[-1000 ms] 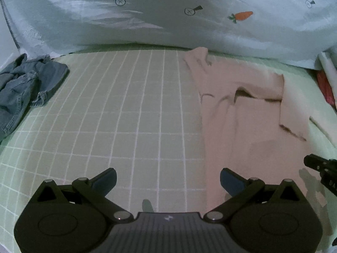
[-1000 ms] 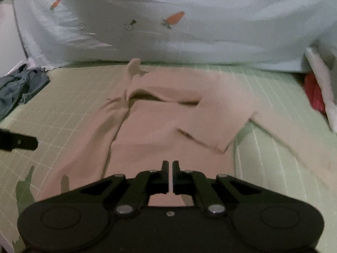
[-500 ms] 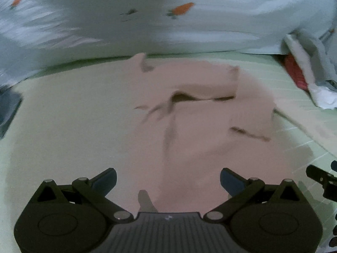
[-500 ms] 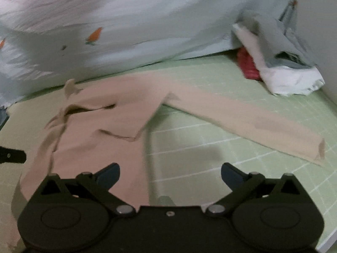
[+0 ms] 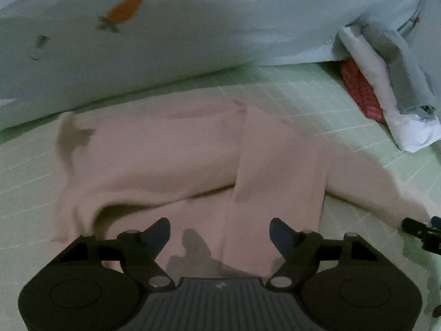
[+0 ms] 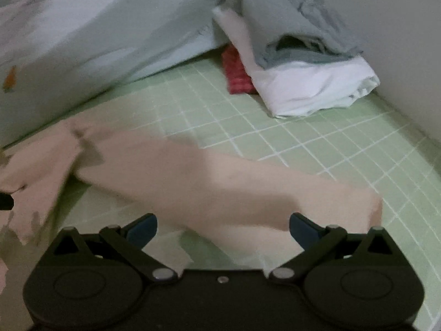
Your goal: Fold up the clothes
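A peach long-sleeved top (image 5: pixel 171 151) lies spread on the green gridded bed sheet (image 5: pixel 344 127), with one folded panel (image 5: pixel 278 171) lying over its body. My left gripper (image 5: pixel 220 230) hovers over the near part of the top. Its jaws are closing, apart from each other, with the cloth below them and nothing pinched. In the right wrist view the top's long sleeve (image 6: pixel 220 187) stretches right across the sheet (image 6: pixel 317 138). My right gripper (image 6: pixel 222 227) stands wide open just above the sleeve's near edge, holding nothing.
A pale quilt with carrot prints (image 5: pixel 165 27) is heaped along the back. A pile of folded clothes, white (image 6: pixel 311 88), grey (image 6: pixel 297 27) and red (image 6: pixel 237 74), sits at the back right against a wall (image 6: pixel 399 41). The right gripper's tip (image 5: pixel 421 229) shows at the left view's right edge.
Both grippers swept to the right: the left from bare sheet onto the peach top, the right from the top's body to its sleeve. The right jaws opened wide; the left jaws narrowed.
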The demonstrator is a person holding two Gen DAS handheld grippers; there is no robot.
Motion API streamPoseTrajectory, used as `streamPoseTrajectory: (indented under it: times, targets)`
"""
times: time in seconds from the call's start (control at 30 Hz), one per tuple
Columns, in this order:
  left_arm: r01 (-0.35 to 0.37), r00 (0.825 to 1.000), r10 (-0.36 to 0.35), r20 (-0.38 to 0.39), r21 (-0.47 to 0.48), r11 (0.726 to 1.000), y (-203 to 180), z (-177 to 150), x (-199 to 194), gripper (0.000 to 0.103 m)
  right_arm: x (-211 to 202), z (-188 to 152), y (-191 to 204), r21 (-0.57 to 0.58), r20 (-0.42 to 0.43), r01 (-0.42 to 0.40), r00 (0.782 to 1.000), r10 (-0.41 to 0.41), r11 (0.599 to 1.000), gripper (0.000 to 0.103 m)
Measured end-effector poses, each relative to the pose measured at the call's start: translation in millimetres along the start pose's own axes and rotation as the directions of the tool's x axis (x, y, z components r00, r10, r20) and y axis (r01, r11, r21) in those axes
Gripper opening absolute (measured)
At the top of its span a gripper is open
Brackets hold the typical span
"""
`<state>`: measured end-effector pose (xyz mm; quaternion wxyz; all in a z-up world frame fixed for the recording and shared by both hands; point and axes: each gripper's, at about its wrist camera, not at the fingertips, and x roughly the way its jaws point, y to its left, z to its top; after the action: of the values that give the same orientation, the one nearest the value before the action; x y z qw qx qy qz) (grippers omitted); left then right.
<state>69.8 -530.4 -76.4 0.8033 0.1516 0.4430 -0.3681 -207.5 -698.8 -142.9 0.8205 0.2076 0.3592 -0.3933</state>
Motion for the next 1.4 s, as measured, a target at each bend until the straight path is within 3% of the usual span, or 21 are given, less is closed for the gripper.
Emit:
streamPoseTrajectory:
  times: [0.07,0.13,0.17,0.2,0.23,0.27,0.43,0.63,0.9,1.1,1.4]
  targets:
    - [0.016,1.0,-0.016,-0.011,-0.001,1.0,-1,5,11,0.073,12,5,1,-0.007,-0.028,0.008,1.0,-0.009,1.0,0.103]
    - [0.027,0.999,-0.027,-0.031,-0.005,1.0,-3,6,19,0.057,16,4,6,-0.046,-0.03,0.013,0.999,-0.014,0.999,0.103]
    - [0.029,0.999,-0.029,-0.038,-0.006,1.0,-4,5,21,0.044,16,2,9,-0.07,-0.029,0.014,0.999,-0.016,0.997,0.103]
    - [0.033,0.999,-0.033,-0.03,0.003,0.999,-6,4,20,0.017,16,0,11,-0.081,-0.028,0.013,0.999,-0.015,0.997,0.103]
    - [0.051,0.998,-0.051,-0.029,0.006,0.999,-7,4,17,0.006,15,-1,12,-0.087,-0.027,0.011,1.0,-0.014,0.996,0.103]
    - [0.054,0.998,-0.054,-0.024,0.011,0.998,-8,3,14,0.004,14,-3,14,-0.092,-0.026,0.01,1.0,-0.012,0.996,0.103]
    - [0.107,0.994,-0.106,0.03,-0.018,0.994,-6,-4,-20,0.002,5,-7,18,-0.09,-0.027,-0.006,1.0,0.003,0.996,0.103]
    - [0.178,0.983,-0.166,0.079,-0.188,0.966,19,-41,-70,0.002,-31,-22,31,-0.153,0.011,-0.042,0.999,0.044,0.987,0.103]
    - [0.232,0.973,-0.204,0.111,-0.458,0.858,68,-112,-131,0.002,-68,-58,49,-0.23,-0.029,-0.118,0.993,0.114,0.966,0.103]
    - [0.243,0.969,-0.221,0.109,-0.577,0.779,93,-164,-158,0.002,-87,-90,70,-0.287,-0.07,-0.167,0.986,0.153,0.943,0.103]
    - [0.15,0.986,-0.159,0.039,-0.609,0.779,137,-213,-172,0.002,-112,-122,101,-0.311,-0.094,-0.162,0.986,0.139,0.936,0.103]
